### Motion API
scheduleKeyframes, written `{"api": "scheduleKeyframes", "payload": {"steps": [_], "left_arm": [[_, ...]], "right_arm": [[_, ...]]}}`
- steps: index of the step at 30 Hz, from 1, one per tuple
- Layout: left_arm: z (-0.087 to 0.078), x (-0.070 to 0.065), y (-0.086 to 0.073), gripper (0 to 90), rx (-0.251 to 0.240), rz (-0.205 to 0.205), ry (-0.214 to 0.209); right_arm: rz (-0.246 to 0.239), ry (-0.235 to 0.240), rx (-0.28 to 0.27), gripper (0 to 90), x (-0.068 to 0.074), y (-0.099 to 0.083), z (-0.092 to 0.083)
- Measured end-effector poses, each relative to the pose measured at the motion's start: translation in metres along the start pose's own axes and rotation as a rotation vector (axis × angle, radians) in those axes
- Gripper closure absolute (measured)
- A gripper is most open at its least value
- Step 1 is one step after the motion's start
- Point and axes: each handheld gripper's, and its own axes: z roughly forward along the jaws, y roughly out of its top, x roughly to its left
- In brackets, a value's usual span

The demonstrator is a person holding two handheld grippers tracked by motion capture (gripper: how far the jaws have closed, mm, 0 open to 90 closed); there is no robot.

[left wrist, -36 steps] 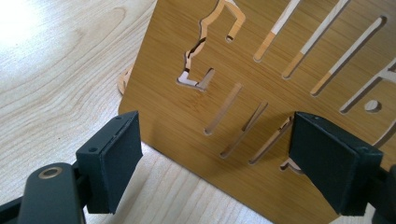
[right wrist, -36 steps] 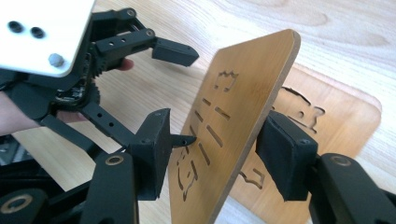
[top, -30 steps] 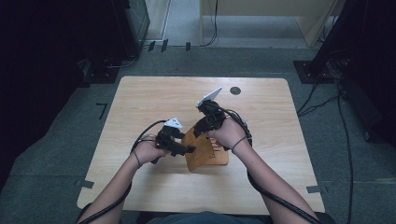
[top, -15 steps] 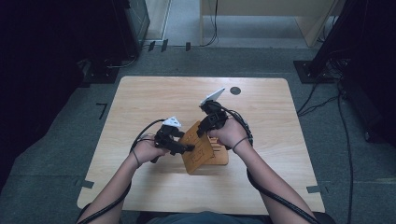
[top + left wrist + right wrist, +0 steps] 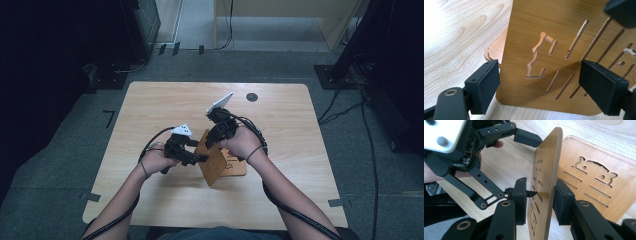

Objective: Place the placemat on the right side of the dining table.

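A slotted bamboo panel [image 5: 214, 162] stands on edge near the table's middle, over a second cut-out panel [image 5: 236, 167] that lies flat. My right gripper [image 5: 209, 142] comes down from above. Its pads [image 5: 520, 197] clamp the upright panel [image 5: 546, 165] from both faces, and the jaws have drawn in on it within the last second. The flat panel [image 5: 589, 182] lies behind. My left gripper [image 5: 199, 151] reaches in from the left, open. Its wide-set pads [image 5: 484, 87] stand just short of the panel's face [image 5: 524, 30], not pressing it.
The light wooden table [image 5: 150, 110] has a small dark round hole [image 5: 252, 97] near its far edge. Cables trail from both grippers over my wrists. Grey carpet and dark equipment stands surround the table.
Both hands stay about where they were. The upright panel keeps its place between the grippers, perhaps tipped slightly more on edge.
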Motion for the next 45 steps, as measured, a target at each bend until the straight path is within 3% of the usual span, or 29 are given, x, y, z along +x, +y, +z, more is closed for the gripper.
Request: {"api": "scheduleKeyframes", "payload": {"steps": [2,6,9,14,23,27,31,36,39,45], "left_arm": [[0.0,0.0,0.0,16.1,0.001,-0.002,-0.001],[0.001,0.0,0.001,16.2,0.002,-0.001,0.007],[0.001,0.0,0.0,16.2,0.0,0.004,0.012],[-0.004,-0.001,0.001,16.3,0.004,0.016,0.012],[-0.017,0.001,0.002,16.2,-0.04,0.01,0.02],[-0.017,0.002,0.003,16.3,-0.036,0.013,0.06],[-0.014,0.004,0.0,16.3,-0.023,0.001,0.076],[-0.012,0.004,0.0,16.3,-0.024,0.003,0.08],[-0.009,0.004,0.0,16.3,-0.017,0.013,0.081],[-0.005,0.004,-0.001,16.4,-0.011,0.018,0.088]], "right_arm": [[0.001,0.003,-0.003,69.5,0.0,0.0,0.001],[-0.038,-0.06,0.002,75.5,0.002,0.0,0.003],[-0.026,-0.048,0.011,81.7,-0.003,0.0,0.006],[0.038,0.032,0.044,86.5,-0.008,0.003,0.003],[-0.038,-0.032,0.067,87.8,0.016,0.013,-0.004],[-0.07,-0.039,0.059,87.8,0.017,0.015,-0.012],[-0.077,-0.063,0.061,87.9,0.009,0.015,-0.018],[-0.045,-0.074,0.044,87.8,-0.003,0.014,-0.028],[-0.066,-0.081,0.022,87.7,-0.013,0.012,-0.032],[-0.02,-0.104,0.015,87.8,-0.031,0.01,-0.038]]}}
